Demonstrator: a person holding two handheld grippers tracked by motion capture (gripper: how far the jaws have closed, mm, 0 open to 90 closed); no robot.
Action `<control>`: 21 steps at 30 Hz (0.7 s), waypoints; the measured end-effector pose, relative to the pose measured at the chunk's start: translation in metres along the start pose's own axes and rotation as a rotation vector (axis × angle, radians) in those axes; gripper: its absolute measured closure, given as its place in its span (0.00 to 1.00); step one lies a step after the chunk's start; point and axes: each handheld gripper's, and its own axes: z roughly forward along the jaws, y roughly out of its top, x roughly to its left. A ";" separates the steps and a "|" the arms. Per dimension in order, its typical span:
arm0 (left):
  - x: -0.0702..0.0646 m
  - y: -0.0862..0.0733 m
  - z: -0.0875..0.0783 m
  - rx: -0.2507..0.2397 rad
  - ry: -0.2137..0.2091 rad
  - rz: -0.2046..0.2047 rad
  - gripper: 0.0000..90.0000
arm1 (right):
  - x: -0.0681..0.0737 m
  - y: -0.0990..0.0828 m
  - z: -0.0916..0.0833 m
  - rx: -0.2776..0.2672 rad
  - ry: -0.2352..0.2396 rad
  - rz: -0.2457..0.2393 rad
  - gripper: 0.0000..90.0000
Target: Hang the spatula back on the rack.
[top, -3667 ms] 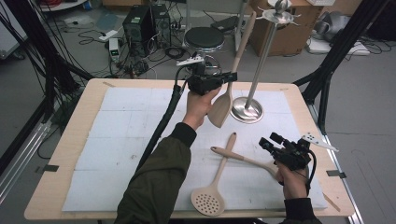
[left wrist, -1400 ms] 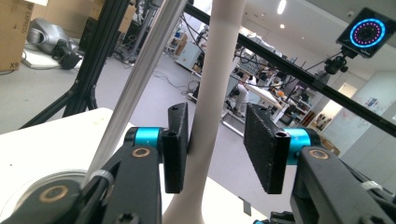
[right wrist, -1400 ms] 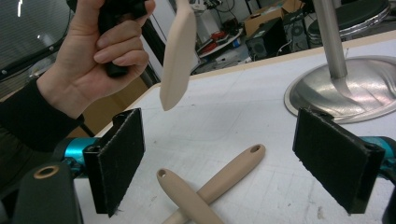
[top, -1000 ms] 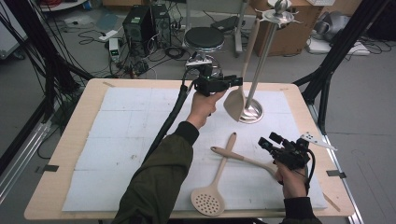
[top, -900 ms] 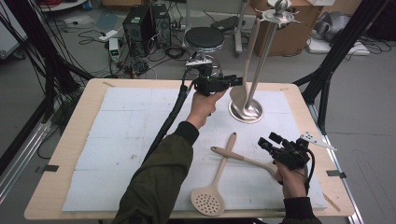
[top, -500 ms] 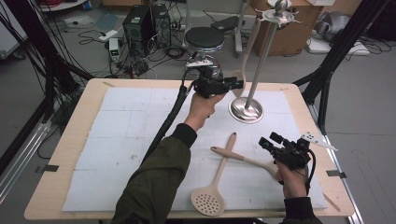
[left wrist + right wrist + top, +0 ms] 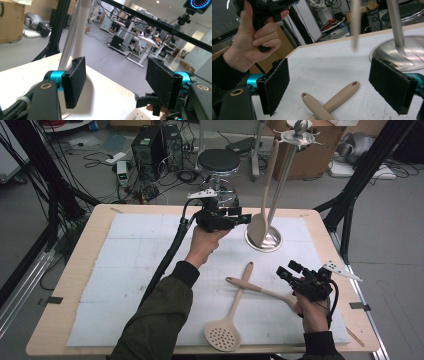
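The left gripper (image 7: 239, 217) is hovering above the far part of the table (image 7: 70, 285), just beside the beige spatula (image 7: 264, 195) that is hanging from the top of the metal utensil stand (image 7: 280, 185). Its jaws have just been opening and are standing wide apart with nothing between them; the spatula's blade is hanging free at the tips of the jaws, over the stand's round base. In the left gripper view, the stand's pole (image 7: 68, 45) is rising behind the left-hand jaw. The right gripper (image 7: 291, 274) is resting low near the right edge of the white mat (image 7: 125, 265), its jaws released and empty. Just beside it, 2 more beige utensils are lying crossed on the mat: a slotted skimmer (image 7: 231, 320) with its perforated head toward the person, and a second utensil (image 7: 260, 291) running under the right hand (image 7: 315, 312). In the right gripper view, both handles (image 7: 329, 101) are lying between the open jaws without touching them.
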 end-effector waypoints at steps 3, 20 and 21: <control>0.003 -0.007 -0.007 0.001 0.009 -0.012 0.36 | 0.001 0.000 0.002 0.006 0.002 -0.002 0.18; -0.011 -0.030 -0.055 -0.045 0.066 0.006 0.33 | 0.004 0.000 0.006 0.010 0.010 -0.004 0.18; -0.011 -0.031 -0.058 -0.051 0.064 0.002 0.33 | 0.006 0.001 0.006 0.009 0.012 -0.008 0.18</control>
